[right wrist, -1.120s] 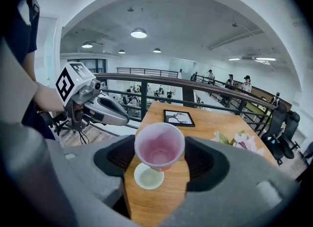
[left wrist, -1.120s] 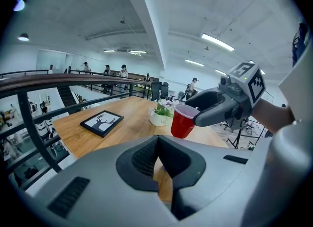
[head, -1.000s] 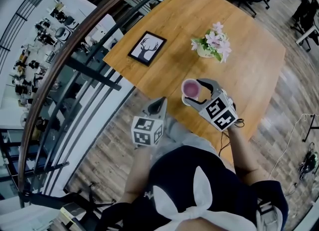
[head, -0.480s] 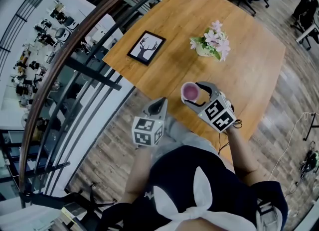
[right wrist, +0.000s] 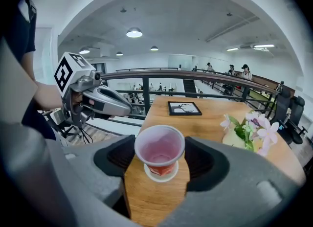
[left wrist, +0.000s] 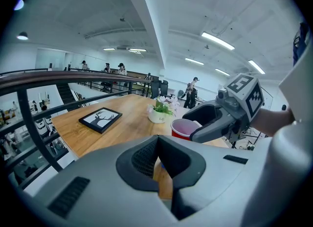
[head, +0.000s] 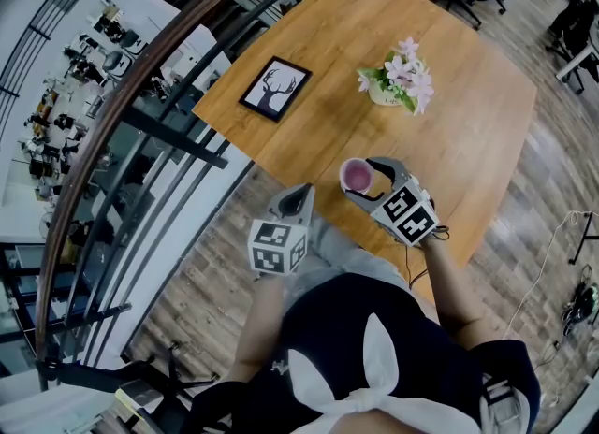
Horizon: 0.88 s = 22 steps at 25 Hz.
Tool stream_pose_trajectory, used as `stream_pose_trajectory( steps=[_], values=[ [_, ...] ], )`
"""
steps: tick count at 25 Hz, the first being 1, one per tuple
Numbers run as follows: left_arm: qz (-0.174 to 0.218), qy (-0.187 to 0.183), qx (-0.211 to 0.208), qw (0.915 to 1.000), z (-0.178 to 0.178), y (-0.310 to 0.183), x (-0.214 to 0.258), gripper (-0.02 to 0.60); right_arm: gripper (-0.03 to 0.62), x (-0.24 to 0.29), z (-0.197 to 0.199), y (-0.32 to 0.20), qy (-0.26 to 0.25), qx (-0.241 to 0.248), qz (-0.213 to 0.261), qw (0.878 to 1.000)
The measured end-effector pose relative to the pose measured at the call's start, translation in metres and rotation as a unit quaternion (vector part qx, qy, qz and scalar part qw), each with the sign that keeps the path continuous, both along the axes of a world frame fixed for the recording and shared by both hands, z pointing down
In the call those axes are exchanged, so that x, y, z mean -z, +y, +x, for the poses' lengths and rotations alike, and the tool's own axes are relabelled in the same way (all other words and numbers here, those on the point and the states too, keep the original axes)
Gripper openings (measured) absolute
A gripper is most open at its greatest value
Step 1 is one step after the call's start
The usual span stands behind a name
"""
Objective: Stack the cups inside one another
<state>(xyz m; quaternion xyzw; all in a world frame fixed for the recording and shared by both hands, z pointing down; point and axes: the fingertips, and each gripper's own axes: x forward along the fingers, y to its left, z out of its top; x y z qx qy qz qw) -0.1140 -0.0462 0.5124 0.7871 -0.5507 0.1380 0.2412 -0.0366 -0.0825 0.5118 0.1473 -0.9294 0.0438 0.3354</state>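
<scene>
The red cup (head: 357, 174) sits upright between the jaws of the right gripper (right wrist: 160, 157), over the near edge of the table (head: 468, 133). The jaws stand wide and press its rim on both sides. A white ring shows under the cup's red wall; whether that is a second cup I cannot tell. The left gripper (left wrist: 157, 160) hangs just off the table's near corner, left of the cup and apart from it, its jaws drawn together with only a sliver between them and nothing held. Farther along the table are a pot of flowers (head: 398, 83) and a framed deer picture (head: 276, 90), well apart.
</scene>
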Motion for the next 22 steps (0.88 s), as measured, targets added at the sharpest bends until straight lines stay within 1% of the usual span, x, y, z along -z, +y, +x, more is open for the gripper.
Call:
stream_pose_trajectory(
  steps=[4, 9, 15, 22],
  values=[
    [-0.002, 0.0, 0.0, 1.0, 0.0, 0.001, -0.002, 0.015, 0.316, -0.012, 0.001, -0.001, -0.003, -0.006, -0.018, 1.0],
    [-0.006, 0.0, 0.003, 1.0, -0.003, 0.003, -0.006, 0.015, 0.316, -0.024, 0.001, -0.002, 0.004, -0.016, -0.025, 1.0],
    [-0.007, 0.0, 0.004, 1.0, -0.004, 0.003, -0.006, 0.015, 0.318, -0.03, 0.003, -0.004, 0.001, -0.027, -0.032, 0.999],
    [-0.008, 0.0, 0.003, 1.0, -0.003, 0.003, -0.007, 0.015, 0.333, -0.035, 0.004, -0.002, 0.012, -0.026, -0.038, 0.999]
  ],
)
